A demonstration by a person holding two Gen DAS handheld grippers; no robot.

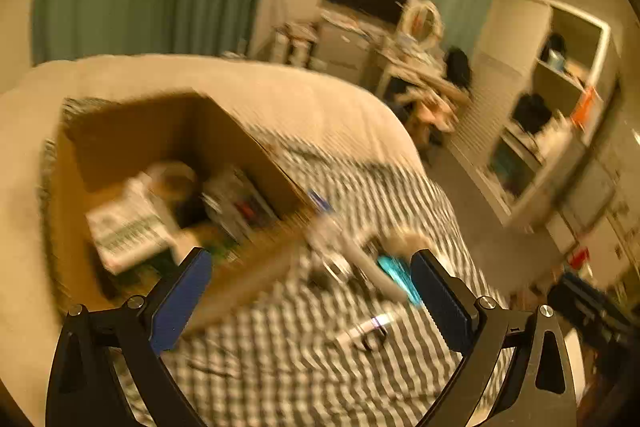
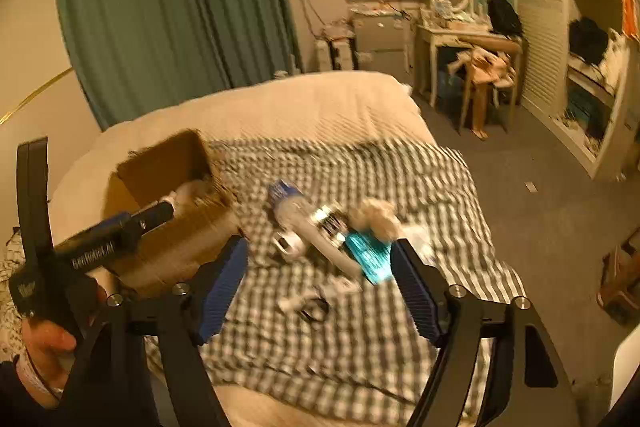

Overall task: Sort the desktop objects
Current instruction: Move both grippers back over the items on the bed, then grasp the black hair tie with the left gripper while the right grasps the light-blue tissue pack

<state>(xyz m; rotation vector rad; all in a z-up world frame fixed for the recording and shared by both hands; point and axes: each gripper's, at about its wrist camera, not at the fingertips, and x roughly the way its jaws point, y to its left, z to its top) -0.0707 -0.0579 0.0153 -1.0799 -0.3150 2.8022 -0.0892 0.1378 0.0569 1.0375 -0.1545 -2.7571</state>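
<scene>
Left tool [image 1: 310, 263]: blue-padded fingers spread wide, nothing between them; hung above the near corner of the box and the checked blanket; seen too from the right wrist view [image 2: 166, 213] as a dark body reaching over the box.
Right tool [image 2: 318, 259]: blue pads wide apart, empty; hovered over the scattered items, touching none.
Person's hand [image 2: 48, 343]: gripped the handle of the left tool at the lower left edge of the right wrist view.
Open brown cardboard box [image 1: 248, 147]: stood on the bed at the left, flaps up; held a white printed packet [image 1: 128, 231], a round pale item and several dark things, too blurred to name.
Black-and-white checked blanket [image 2: 360, 339]: spread over the cream bed [image 2: 280, 103], under both box and loose items.
Shiny turquoise foil packet [image 2: 368, 257]: lay on the blanket just beside the right tool's right pad.
Pale grey tube-shaped bottle with blue cap [image 2: 294, 205]: lay right of the box, apart from it.
Fluffy beige ball [image 2: 378, 215]: sat just beyond the turquoise packet.
Small white tube [image 1: 366, 329]: lay nearest the cameras on the blanket, with a dark loop beside it.
Sharpness: both views smeared by motion, fine detail not readable.
</scene>
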